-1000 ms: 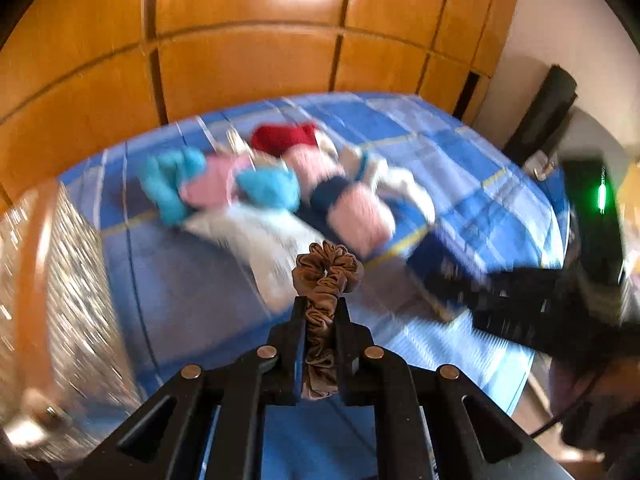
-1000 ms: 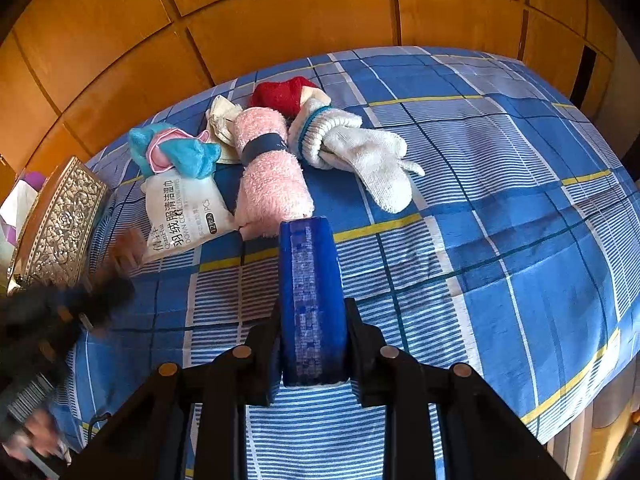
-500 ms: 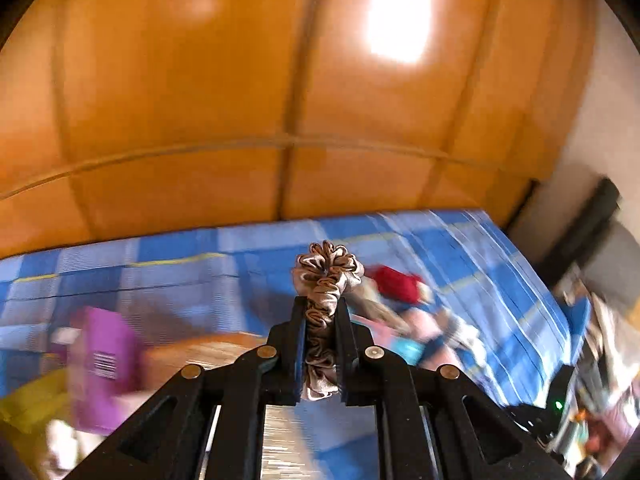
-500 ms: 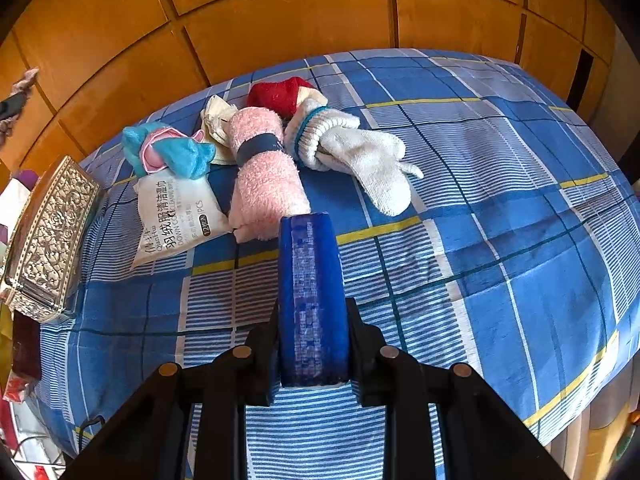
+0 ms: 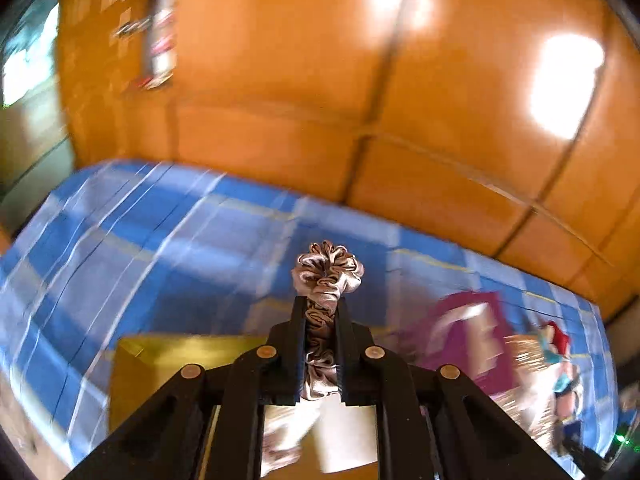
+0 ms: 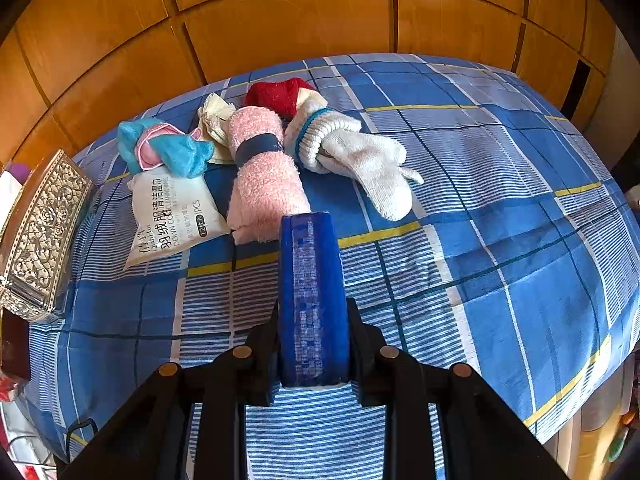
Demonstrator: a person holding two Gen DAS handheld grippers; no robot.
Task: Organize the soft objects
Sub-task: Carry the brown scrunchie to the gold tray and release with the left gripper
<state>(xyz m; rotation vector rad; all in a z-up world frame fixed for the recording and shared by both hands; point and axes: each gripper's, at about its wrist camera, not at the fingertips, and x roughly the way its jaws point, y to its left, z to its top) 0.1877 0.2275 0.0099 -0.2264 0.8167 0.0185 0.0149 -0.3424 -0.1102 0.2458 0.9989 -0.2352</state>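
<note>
Between the fingers of the left gripper [image 5: 320,344] sits a beige satin scrunchie [image 5: 327,276], pinched at its middle with its ruffled end standing clear above the fingertips. Below and ahead lie a yellow box [image 5: 160,364] and a purple packet [image 5: 468,344] on the blue checked bed [image 5: 120,240]; this view is blurred, so their edges are uncertain. The right gripper [image 6: 312,320] is clamped on a blue block [image 6: 310,280], held edge-on above the bed. Beyond it lie the unsorted soft things: a rolled pink towel [image 6: 264,176], white gloves [image 6: 360,160], a red cloth [image 6: 276,96], a turquoise-and-pink bundle [image 6: 168,148] and a white wipes packet [image 6: 168,216], with an embossed silver box [image 6: 40,236] at the left edge.

The step in hand appears to be carrying the scrunchie toward a container. To do it well, bring the fingers squarely above the chosen opening before parting them, low enough that the light fabric drops in and does not cling or bounce out.
</note>
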